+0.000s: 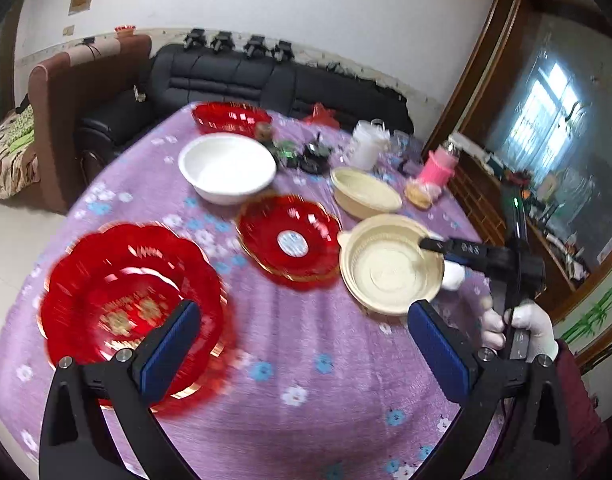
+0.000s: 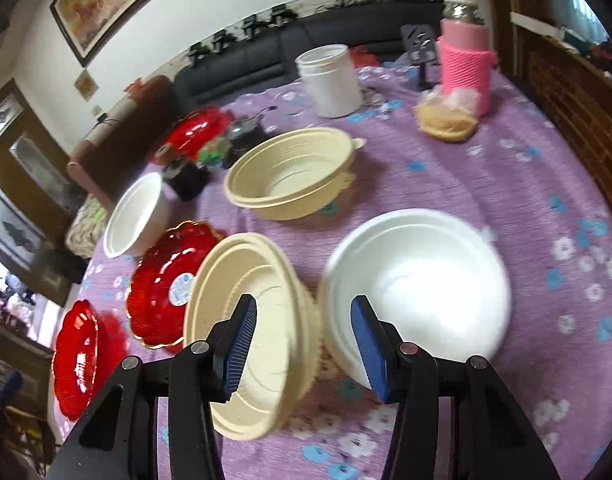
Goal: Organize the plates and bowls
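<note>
Two grippers hang above a purple flowered tablecloth crowded with dishes. Nearest in the left wrist view, the left gripper stands wide apart with nothing between its blue pads, its left finger over a big red scalloped plate. The right wrist view alone shows the right gripper half open astride the rim of a tilted cream bowl, one pad inside it; whether the pads press I cannot tell. A white bowl sits just beside it, unseen by the left camera. Only the left view shows the gloved hand. Farther off lie a labelled red plate, a second cream bowl, another white bowl, then a red basket.
</note>
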`<state>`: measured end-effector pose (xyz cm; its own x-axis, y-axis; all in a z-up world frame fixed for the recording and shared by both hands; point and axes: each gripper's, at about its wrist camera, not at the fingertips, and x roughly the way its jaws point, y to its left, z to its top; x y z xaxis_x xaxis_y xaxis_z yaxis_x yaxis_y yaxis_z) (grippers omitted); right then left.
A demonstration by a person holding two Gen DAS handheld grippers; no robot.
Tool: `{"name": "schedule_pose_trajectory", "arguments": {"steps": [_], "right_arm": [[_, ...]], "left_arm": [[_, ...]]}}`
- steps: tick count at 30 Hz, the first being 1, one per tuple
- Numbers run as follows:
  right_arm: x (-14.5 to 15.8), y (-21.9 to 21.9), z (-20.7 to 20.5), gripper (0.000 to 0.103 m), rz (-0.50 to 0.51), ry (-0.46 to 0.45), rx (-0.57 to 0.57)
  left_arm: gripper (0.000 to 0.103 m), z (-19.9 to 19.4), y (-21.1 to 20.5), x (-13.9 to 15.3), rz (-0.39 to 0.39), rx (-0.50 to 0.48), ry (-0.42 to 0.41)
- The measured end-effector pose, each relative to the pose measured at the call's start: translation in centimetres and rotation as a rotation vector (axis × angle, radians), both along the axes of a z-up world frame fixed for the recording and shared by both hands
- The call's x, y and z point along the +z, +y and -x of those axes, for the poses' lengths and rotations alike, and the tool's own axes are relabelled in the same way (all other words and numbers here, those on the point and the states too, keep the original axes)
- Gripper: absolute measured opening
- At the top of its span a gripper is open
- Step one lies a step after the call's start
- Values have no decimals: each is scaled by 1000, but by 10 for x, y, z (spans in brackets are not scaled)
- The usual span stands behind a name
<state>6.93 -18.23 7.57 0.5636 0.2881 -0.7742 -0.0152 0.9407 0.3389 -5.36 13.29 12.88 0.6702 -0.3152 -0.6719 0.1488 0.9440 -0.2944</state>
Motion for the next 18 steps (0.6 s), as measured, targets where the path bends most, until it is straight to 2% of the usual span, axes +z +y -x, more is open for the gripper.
{"name": "schedule_pose_trajectory", "arguments": {"steps": [2, 3, 4, 8, 12, 14, 16, 18], "right_arm": [[-6, 6, -4, 40, -12, 3, 16], [-9, 8, -5, 23, -16, 11, 29], [-11, 9, -6, 15, -7, 17, 32], [-18, 6, 0, 11, -42, 66, 101], [-36, 0, 12, 11, -168, 203, 166], [-44, 3, 20, 12, -186, 258, 211], [-45, 8, 29, 12, -145, 264, 239], [-32, 8, 37, 12, -59, 206, 240]], "left_arm": [[103, -3, -12, -9, -9, -2, 34], [103, -5, -17, -13, -14, -1, 51], [103, -7, -20, -16, -18, 0, 62], [103, -8, -29, -23, -23, -6, 84], [103, -11, -34, -30, -22, -14, 90], [103, -14, -36, -35, -19, -23, 101], [103, -19, -38, -40, -17, -25, 110], [103, -28, -37, -43, 0, -11, 109]]}}
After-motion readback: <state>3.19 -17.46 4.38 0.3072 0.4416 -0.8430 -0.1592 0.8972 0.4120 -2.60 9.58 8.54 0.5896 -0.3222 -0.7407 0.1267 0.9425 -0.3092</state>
